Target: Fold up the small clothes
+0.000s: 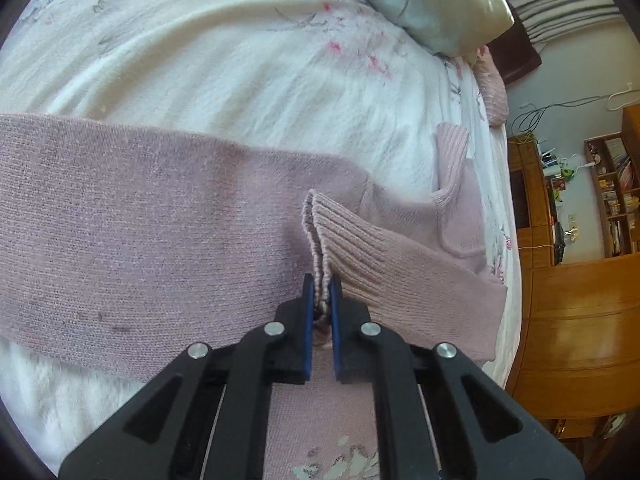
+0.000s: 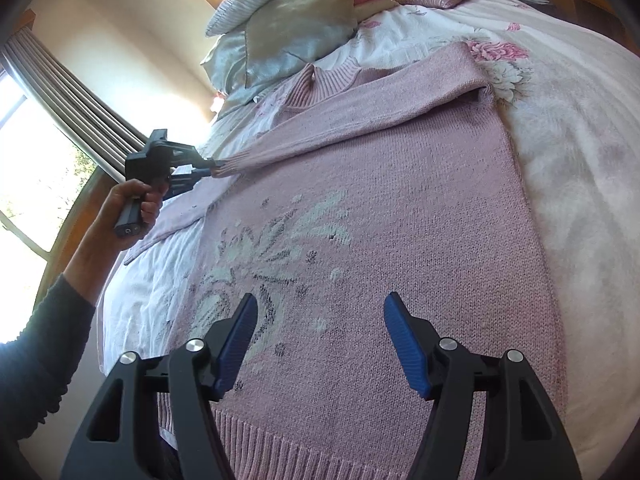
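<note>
Two grippers work over a pink knitted sweater [image 2: 384, 208] spread flat on a bed [image 2: 576, 184] covered with a white floral bedspread. Nearest in the right wrist view, the right gripper [image 2: 320, 344] hovers above the sweater's lower body close to the ribbed hem [image 2: 304, 448], its blue-padded fingers [image 2: 404, 344] spread wide with nothing between them; a pale knitted flower motif [image 2: 272, 248] lies just beyond the fingertips at 12 o'clock. Farther off, at about 10 o'clock, a hand [image 2: 136, 204] in a dark sleeve [image 2: 44, 344] grips the left gripper [image 2: 208, 168], which pinches the ribbed cuff [image 2: 228, 166] of one sleeve, the sleeve drawn diagonally across the sweater's chest from the shoulder at 1 o'clock. In the left wrist view, the left gripper's fingers [image 1: 308, 304] are pressed onto that doubled cuff [image 1: 320, 240], lifted above the sweater body, with the ribbed collar [image 1: 452, 164] at 1 o'clock. Beyond, pale satin pillows [image 2: 288, 28] rest at the head of the bed, and a wooden bookshelf [image 1: 616, 192] stands past its edge at 3 o'clock.
</note>
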The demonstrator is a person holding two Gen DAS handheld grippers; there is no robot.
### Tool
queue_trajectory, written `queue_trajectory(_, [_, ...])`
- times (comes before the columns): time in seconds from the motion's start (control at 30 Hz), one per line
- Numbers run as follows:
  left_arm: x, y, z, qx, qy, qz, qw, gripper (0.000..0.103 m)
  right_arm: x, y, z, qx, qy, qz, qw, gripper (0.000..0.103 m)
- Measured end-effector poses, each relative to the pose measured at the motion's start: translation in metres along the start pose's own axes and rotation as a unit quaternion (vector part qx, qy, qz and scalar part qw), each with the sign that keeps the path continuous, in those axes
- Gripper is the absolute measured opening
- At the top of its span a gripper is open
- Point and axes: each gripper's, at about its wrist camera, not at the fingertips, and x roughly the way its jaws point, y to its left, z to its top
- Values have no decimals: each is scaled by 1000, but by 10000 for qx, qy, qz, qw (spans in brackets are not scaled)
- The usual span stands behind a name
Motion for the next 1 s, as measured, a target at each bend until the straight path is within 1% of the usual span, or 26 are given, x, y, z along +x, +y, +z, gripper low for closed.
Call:
queue_trajectory(0.07, [11,8,-1,-22,40,88,10000,6,2,-1,0,66,14,8,10000,67])
queue_trajectory(0.1, [13,12,-1,-80,77,49,9999,8,3,-1,0,74,14,8,10000,67])
queue_trajectory(0.13, [11,16,-2,-168,51,4,9998,14,3,0,0,61,11,7,10000,67])
queue_trajectory(0.17, [2,16,-5,-229,-93,45,9997,24,2,1,0,41,5,19,10000,67])
queue_trajectory(0.2, [-12,10,-8,-136,-338,153,9992,35,1,2,0,28,-2,30,10000,67])
queue_trajectory(0.23, [-26,1,-13,43,-620,178,9979,55,1,2,0,20,-8,44,10000,67])
queue_trajectory(0.27, [-38,-10,-18,211,-838,74,9962,67,2,3,-1,17,-1,55,10000,69])
queue_trajectory(0.3, [-44,-20,-22,316,-913,-136,9952,69,4,4,-2,18,21,62,10000,69])
queue_trajectory(0.33, [-43,-30,-24,419,-872,-370,9946,70,6,5,-2,22,44,85,10000,69])
queue_trajectory(0.37, [-36,-37,-25,498,-753,-616,9940,72,7,8,-3,37,65,103,9999,69])
queue_trajectory(0.43, [-10,-41,-23,359,-388,-868,9948,72,6,16,-4,31,65,170,9998,69])
queue_trajectory(0.47, [3,-38,-23,272,-265,-861,9956,72,2,22,-4,-26,33,178,9998,69])
queue_trajectory(0.53, [21,-26,-22,126,-237,-533,9982,70,-5,32,-6,-167,-3,139,9998,69])
queue_trajectory(0.57, [24,-19,-20,57,-232,-576,9981,64,-9,35,-7,-206,-1,111,9997,69])
queue_trajectory(0.6, [22,-9,-20,-100,-203,-716,9972,60,-12,36,-8,-231,19,74,9997,69])
queue_trajectory(0.63, [14,-1,-21,-258,-228,-880,9955,57,-14,37,-8,-254,46,24,9997,69])
queue_trajectory(0.67, [0,8,-23,-333,-341,-1027,9936,63,-16,37,-9,-273,59,-21,9996,69])
queue_trajectory(0.7, [-21,17,-26,-351,-542,-1123,9916,69,-18,37,-8,-275,69,-54,9996,70])
queue_trajectory(0.77, [-70,45,-37,-441,-1047,-1229,9859,89,-22,38,-8,-264,74,-54,9996,71])
queue_trajectory(0.8, [-96,65,-44,-561,-1323,-1210,9822,91,-22,41,-8,-273,65,-42,9996,71])
queue_trajectory(0.87, [-148,112,-61,-909,-1871,-992,9731,93,-20,49,-9,-309,56,8,9995,72])
queue_trajectory(0.93, [-201,168,-81,-1347,-2464,-552,9582,95,-15,61,-12,-344,92,128,9993,72])
queue_trajectory(0.97, [-223,195,-90,-1611,-2687,-336,9491,95,-11,69,-13,-377,126,192,9990,72])
queue_trajectory(1.0, [-241,219,-93,-1867,-2819,-198,9409,95,-7,78,-15,-426,172,247,9986,72])
